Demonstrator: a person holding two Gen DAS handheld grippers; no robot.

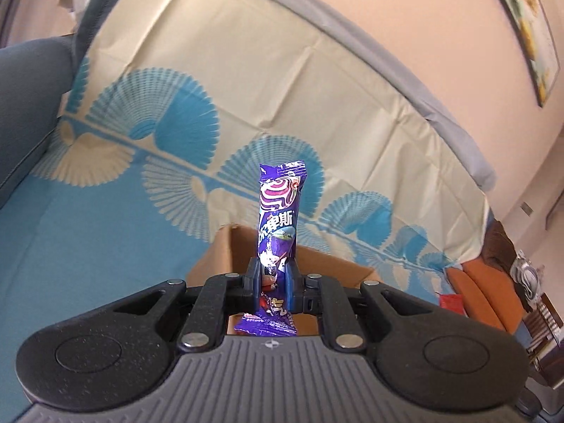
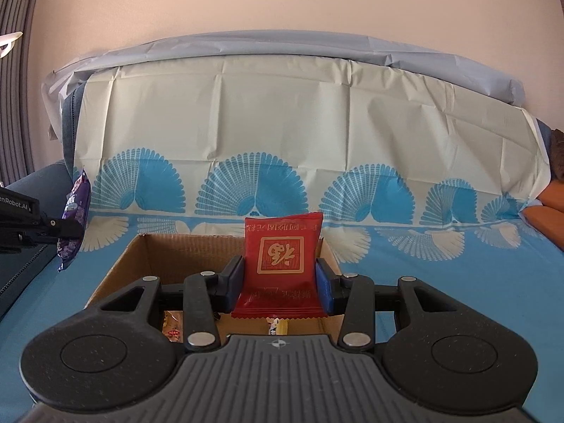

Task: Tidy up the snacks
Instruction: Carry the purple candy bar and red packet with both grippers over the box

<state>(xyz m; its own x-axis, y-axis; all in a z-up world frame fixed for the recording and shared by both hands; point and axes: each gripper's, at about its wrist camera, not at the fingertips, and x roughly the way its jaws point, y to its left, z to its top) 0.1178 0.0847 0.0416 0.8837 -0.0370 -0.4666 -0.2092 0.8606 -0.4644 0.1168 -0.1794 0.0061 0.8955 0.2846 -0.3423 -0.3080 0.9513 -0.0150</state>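
My left gripper point(image 1: 275, 275) is shut on a long purple candy packet point(image 1: 280, 211) that stands upright between its jaws, above the near left corner of a brown cardboard box point(image 1: 331, 264). My right gripper point(image 2: 280, 282) is shut on a square red snack packet point(image 2: 282, 257), held over the same cardboard box point(image 2: 141, 257). In the right wrist view the left gripper point(image 2: 75, 232) with its purple packet point(image 2: 75, 208) shows at the left edge, to the left of the box. Two small wrapped snacks point(image 2: 172, 331) lie on the box floor.
The box sits on a sofa seat covered by a blue and cream fan-patterned cloth point(image 2: 440, 264). A dark blue armrest point(image 1: 31, 105) lies to the left, an orange cushion point(image 1: 490, 289) and a small red item point(image 1: 451, 299) to the right. A wall rises behind the sofa back.
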